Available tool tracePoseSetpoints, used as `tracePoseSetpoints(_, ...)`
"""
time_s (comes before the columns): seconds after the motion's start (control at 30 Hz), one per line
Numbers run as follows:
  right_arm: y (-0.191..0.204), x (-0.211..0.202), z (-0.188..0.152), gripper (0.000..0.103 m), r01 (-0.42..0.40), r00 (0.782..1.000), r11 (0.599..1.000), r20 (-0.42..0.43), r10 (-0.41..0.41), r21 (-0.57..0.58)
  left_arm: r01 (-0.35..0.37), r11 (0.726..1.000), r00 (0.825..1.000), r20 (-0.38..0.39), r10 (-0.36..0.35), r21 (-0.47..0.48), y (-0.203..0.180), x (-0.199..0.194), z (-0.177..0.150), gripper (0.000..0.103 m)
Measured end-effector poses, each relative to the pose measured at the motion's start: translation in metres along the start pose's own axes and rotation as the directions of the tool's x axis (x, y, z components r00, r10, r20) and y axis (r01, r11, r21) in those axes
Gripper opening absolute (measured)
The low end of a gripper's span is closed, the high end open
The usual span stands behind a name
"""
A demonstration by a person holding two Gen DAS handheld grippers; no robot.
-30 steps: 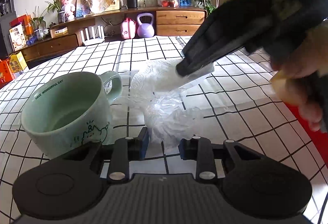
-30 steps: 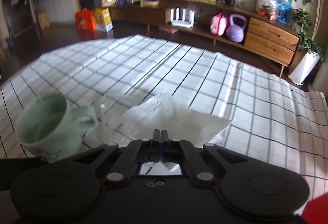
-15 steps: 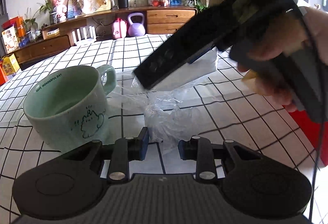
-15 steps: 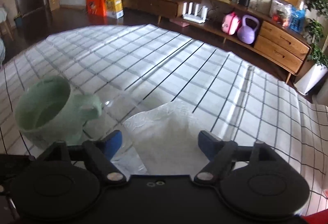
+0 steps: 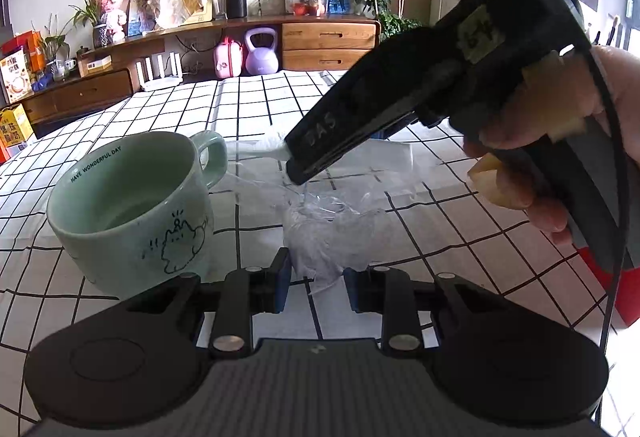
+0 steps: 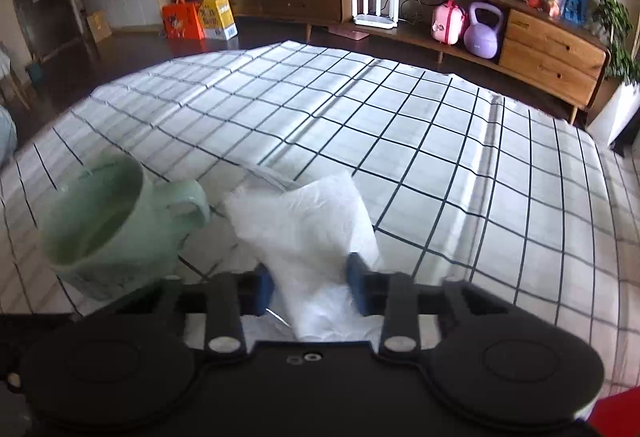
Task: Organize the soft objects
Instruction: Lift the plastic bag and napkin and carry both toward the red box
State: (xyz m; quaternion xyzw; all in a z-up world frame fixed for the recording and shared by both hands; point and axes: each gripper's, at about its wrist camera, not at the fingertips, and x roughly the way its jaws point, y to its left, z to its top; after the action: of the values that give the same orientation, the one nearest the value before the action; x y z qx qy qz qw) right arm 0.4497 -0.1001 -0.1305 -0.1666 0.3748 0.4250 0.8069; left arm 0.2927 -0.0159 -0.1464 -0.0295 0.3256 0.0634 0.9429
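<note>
Two hand-held grippers are at work over a grid-patterned white cloth [image 6: 400,141] covering what appears to be a desk. A pale green mug [image 5: 132,213] stands upright at near left, handle pointing right. Just right of it lies a crumpled clear plastic bag [image 5: 332,233], with a white tissue [image 6: 304,221] partly in or at its far end; whether the tissue is inside the film cannot be told.

Left hand-held gripper [image 5: 314,287]: jaws are narrowed, with the near end of the plastic bag bunched between the blue pads. The film appears pinched and is judged held, though pad contact is not fully clear.

Right hand-held gripper [image 6: 312,285]: jaws have just been closing, and the white tissue is seen between them. In the right wrist view the pads sit against the sides of the tissue, so it is judged grasped. In the left wrist view this gripper is held by a hand [image 5: 560,157] at far right, its tip down at the tissue by the mug handle.

Progress, as judged: the task is at an early to middle stage. Both soft items are gripped, but neither is yet gathered, folded or put away. The mug interior appears empty. Remaining work is presumably to separate or combine tissue and bag and place them tidily; the intended destination is not evident.
</note>
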Motion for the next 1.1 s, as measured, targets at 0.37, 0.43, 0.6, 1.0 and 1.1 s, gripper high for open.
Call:
tracePoseSetpoints(0.37, -0.005, -0.055, -0.012, 0.001, 0.042, 0.994, 0.988, 0.094, -0.056, 0.146, 0.012, 1.000, 0.999, 0.039, -0.012, 0.000, 0.002, -0.016, 0.002, 0.024)
tracePoseSetpoints(0.43, -0.003, -0.071, -0.015, 0.001, 0.056, 0.990, 0.985, 0.118, -0.076, 0.165, 0.011, 1.000, 0.999, 0.049, -0.011, 0.003, 0.002, -0.021, 0.004, 0.024)
tracePoseSetpoints(0.6, 0.001, -0.110, -0.031, 0.001, 0.085, 0.982, 0.970, 0.148, -0.121, 0.226, 0.019, 1.000, 0.997, 0.072, -0.019, 0.003, 0.000, -0.037, 0.008, 0.023)
tracePoseSetpoints(1.0, 0.029, -0.188, -0.082, 0.001, 0.088, 0.966, 0.947, 0.206, -0.158, 0.310, 0.095, 0.994, 0.991, 0.091, -0.100, 0.061, -0.006, -0.100, 0.002, 0.022)
tracePoseSetpoints(1.1, 0.036, -0.206, -0.094, 0.001, 0.082, 0.961, 0.941, 0.225, -0.162, 0.328, 0.103, 0.992, 0.988, 0.109, -0.111, 0.079, -0.008, -0.118, -0.003, 0.021)
